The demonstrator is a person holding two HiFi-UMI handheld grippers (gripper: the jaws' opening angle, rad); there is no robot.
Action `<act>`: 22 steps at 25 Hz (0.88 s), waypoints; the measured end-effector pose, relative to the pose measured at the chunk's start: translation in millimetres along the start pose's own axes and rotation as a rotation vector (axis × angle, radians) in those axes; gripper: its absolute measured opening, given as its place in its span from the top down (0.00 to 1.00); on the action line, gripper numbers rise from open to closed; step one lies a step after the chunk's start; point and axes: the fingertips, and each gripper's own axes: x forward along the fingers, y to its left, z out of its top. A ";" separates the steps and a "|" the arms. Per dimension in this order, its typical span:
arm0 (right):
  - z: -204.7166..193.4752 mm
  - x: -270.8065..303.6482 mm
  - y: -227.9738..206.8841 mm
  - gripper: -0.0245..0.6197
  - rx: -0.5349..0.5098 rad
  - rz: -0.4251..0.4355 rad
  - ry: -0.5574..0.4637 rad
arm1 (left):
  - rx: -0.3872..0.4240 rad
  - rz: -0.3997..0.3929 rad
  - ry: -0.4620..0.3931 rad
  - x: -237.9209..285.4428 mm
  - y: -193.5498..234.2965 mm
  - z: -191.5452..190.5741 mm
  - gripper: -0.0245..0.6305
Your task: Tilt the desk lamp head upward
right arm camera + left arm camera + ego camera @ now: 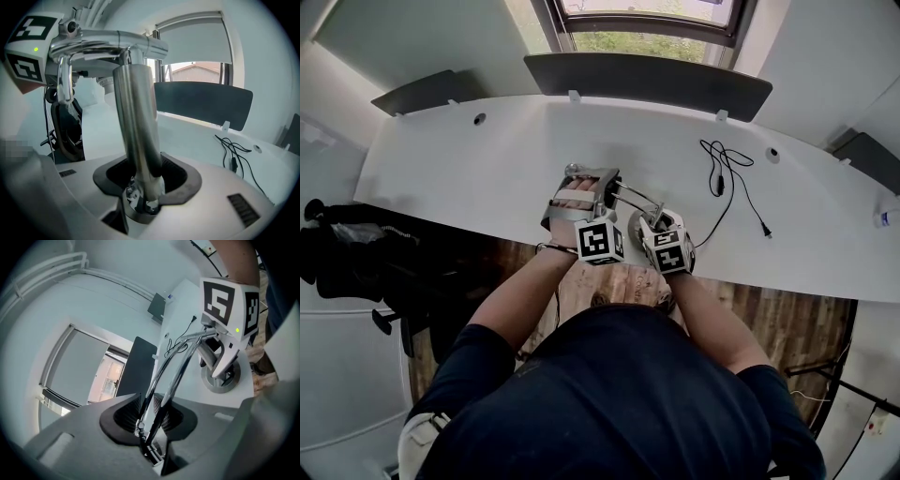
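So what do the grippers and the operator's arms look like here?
The left gripper and right gripper both have pale grey moulded jaws with black ribbed pads. Each carries a white cube with black square markers; a green light glows on each. The person wears a dark short-sleeved shirt.

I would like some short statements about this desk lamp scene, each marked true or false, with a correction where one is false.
1. The right gripper has the lamp's upright post between its jaws. True.
2. The left gripper has nothing between its jaws. False: the lamp's two thin rods pass between them.
3. A black cable lies on the white desk. True.
4. The cable lies to the person's left of both grippers. False: it lies to their right.
5. The lamp base stands on the floor. False: it stands on the desk.
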 end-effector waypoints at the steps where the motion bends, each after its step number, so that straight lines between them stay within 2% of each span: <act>1: -0.2 0.1 0.0 0.70 -0.001 0.001 0.000 | 0.009 -0.004 0.007 -0.7 0.6 0.5 0.83; 14: 1.8 1.4 0.8 0.70 -0.060 -0.005 -0.010 | 0.109 -0.033 0.083 -8.0 7.6 7.6 0.81; 22: 1.2 2.4 -1.4 0.70 -0.042 0.000 -0.012 | 0.141 -0.063 0.112 -9.6 9.6 15.2 0.80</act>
